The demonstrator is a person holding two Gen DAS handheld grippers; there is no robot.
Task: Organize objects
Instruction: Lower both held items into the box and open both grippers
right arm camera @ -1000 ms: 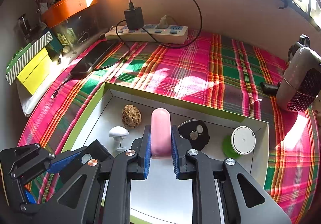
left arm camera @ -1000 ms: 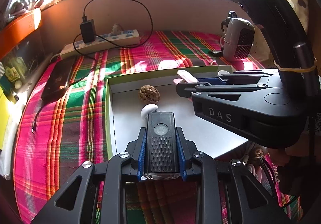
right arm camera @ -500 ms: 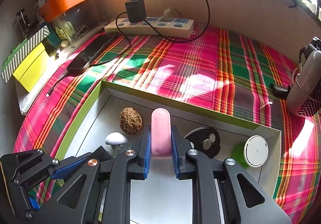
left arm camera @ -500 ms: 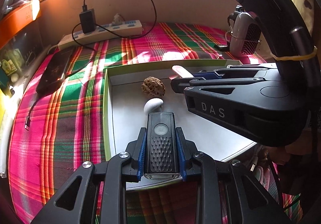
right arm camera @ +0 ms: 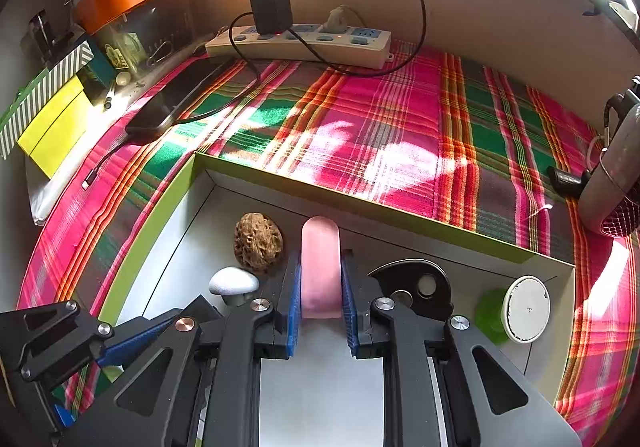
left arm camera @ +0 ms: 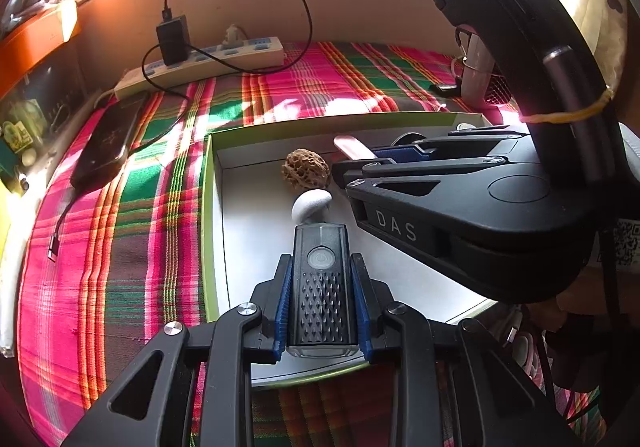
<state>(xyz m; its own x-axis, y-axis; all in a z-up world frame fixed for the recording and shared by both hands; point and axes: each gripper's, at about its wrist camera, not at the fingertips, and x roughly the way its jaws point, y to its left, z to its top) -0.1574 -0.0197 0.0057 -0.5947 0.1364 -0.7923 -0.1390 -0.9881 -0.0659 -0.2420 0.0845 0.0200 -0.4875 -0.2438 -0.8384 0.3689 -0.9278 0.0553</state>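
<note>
My left gripper [left arm camera: 321, 279] is shut on a black bike light [left arm camera: 321, 287], held over the near left part of a green-rimmed white box [left arm camera: 209, 207]. My right gripper [right arm camera: 320, 287] is shut on a pink rounded bar [right arm camera: 320, 267], held over the box's middle [right arm camera: 248, 171]. The right gripper also shows in the left wrist view [left arm camera: 400, 159], to the right of the left one. A brown walnut [right arm camera: 258, 243] and a white mushroom figure [right arm camera: 234, 283] lie in the box just left of the pink bar.
A black disc [right arm camera: 416, 283], a green item [right arm camera: 490, 311] and a white round puck [right arm camera: 526, 309] lie in the box's right part. On the plaid cloth are a power strip [right arm camera: 300, 43], a phone [right arm camera: 176, 99] and a small fan [right arm camera: 616, 167].
Both grippers have moved forward and lower over the box, still holding their objects. The walnut and mushroom look nearer.
</note>
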